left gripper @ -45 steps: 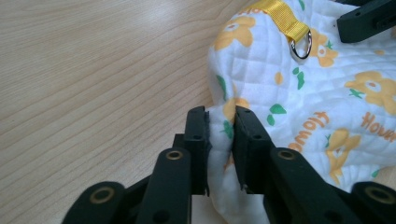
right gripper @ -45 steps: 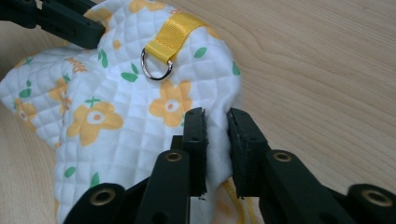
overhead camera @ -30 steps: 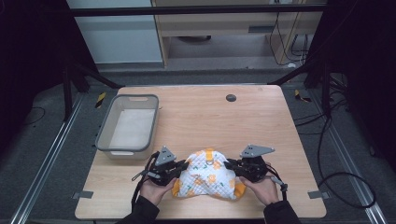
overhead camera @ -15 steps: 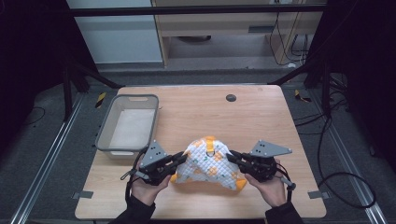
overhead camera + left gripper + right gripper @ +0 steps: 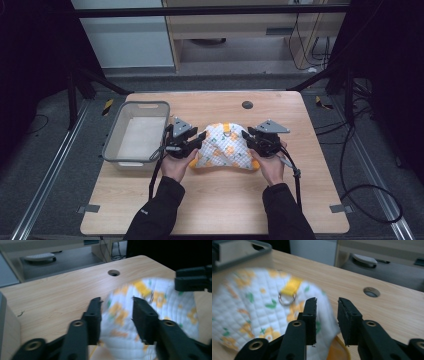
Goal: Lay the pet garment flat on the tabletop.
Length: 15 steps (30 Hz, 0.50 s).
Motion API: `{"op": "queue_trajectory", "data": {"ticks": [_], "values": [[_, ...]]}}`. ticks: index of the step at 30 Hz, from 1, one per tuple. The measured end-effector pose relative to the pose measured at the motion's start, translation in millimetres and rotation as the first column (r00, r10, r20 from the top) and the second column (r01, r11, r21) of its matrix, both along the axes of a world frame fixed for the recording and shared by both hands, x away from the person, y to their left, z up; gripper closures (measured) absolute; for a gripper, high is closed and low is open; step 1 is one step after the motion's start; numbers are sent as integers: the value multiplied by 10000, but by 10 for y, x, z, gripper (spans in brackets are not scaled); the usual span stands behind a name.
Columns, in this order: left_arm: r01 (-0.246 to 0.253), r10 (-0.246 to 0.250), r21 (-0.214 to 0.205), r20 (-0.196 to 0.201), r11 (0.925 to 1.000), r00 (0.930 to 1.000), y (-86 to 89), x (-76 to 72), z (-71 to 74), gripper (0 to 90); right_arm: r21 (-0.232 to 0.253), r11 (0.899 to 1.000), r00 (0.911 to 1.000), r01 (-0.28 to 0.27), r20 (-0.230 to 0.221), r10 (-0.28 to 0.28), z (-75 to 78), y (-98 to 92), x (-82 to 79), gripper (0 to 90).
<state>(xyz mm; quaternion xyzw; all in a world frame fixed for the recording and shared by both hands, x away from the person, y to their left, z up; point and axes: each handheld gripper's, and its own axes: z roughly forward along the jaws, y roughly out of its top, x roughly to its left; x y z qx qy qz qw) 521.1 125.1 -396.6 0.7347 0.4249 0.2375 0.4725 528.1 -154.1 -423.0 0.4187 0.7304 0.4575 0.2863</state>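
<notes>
With both the left gripper [image 5: 202, 137] and right gripper [image 5: 245, 135] just opened and holding nothing, the quilted cloth [image 5: 223, 148] is judged soft, light and floppy, best pinched at its 2 side edges.

A wooden table [image 5: 220, 200] is standing on a grey floor [image 5: 45, 165]. It has a small round hole [image 5: 247, 104] near the far edge. Behind it a pale cabinet [image 5: 125, 35] and a wooden shelf [image 5: 235, 30] are waiting. Black cables [image 5: 360, 165] are lying around.

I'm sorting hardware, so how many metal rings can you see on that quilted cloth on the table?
1. A metal ring hangs from a yellow strap at the far edge of the quilted cloth, between the two grippers. More may be hidden in its folds or underneath.
</notes>
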Motion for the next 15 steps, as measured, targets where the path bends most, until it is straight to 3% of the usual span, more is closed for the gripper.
{"op": "queue_trajectory", "data": {"ticks": [3,8,10,12,15], "values": [[-94,94,-304,-1,9995,10000,98,-25,-11,441,-208,9998,10000,80,52,-79,-26,-66,-5,599],[60,-55,-265,168,9996,9998,263,-163,15,399,-321,9993,9990,-214,385,226,90,-239,-197,523],[232,-228,-192,219,9995,9995,340,-242,22,386,-330,9988,9987,-371,348,382,137,-313,-283,493],[426,-432,223,265,9988,9987,447,-353,0,376,-417,9978,9981,-506,332,520,164,-379,-365,461],[535,-537,428,45,9976,9985,521,-431,-84,367,-224,9974,9975,-685,166,689,152,-469,-479,433]]}}
